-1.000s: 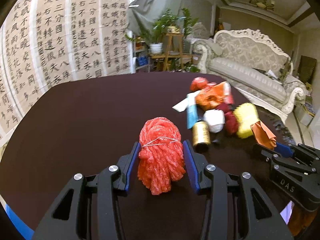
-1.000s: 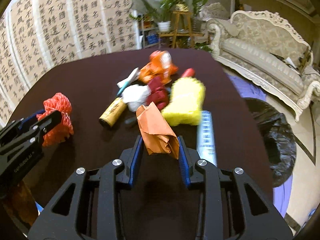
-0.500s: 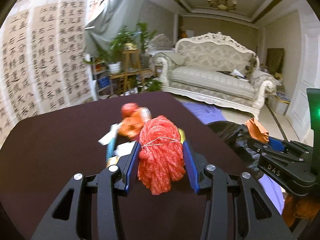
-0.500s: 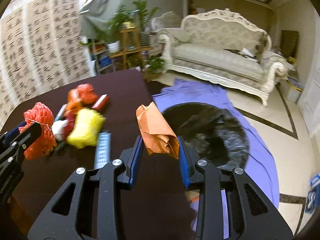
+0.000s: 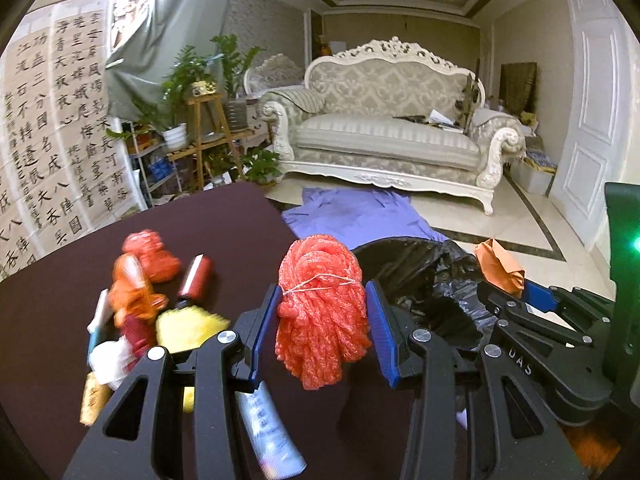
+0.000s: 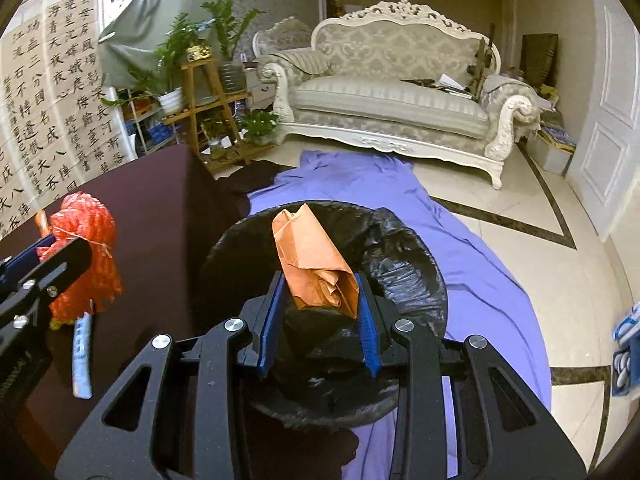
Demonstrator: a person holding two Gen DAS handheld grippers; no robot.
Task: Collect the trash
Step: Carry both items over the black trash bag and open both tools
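My left gripper (image 5: 320,320) is shut on a red mesh net bundle (image 5: 322,312), held above the right edge of the dark table (image 5: 60,320). My right gripper (image 6: 320,308) is shut on a crumpled orange paper (image 6: 312,264) and holds it over the open black trash bag (image 6: 408,264) on the floor. The bag also shows in the left wrist view (image 5: 416,276), with the orange paper (image 5: 498,266) beyond it. The red bundle shows at the left of the right wrist view (image 6: 86,252).
More trash lies on the table: red and orange wrappers (image 5: 140,276), a yellow net (image 5: 188,326), a white wad (image 5: 110,360), a gold cylinder (image 5: 94,396), a silver tube (image 5: 268,428). A purple cloth (image 6: 472,264) lies under the bag. A sofa (image 5: 384,136) stands behind.
Both grippers have swung right from over the table toward the trash bag, each still holding its item. The right one now hangs over the bag's mouth.
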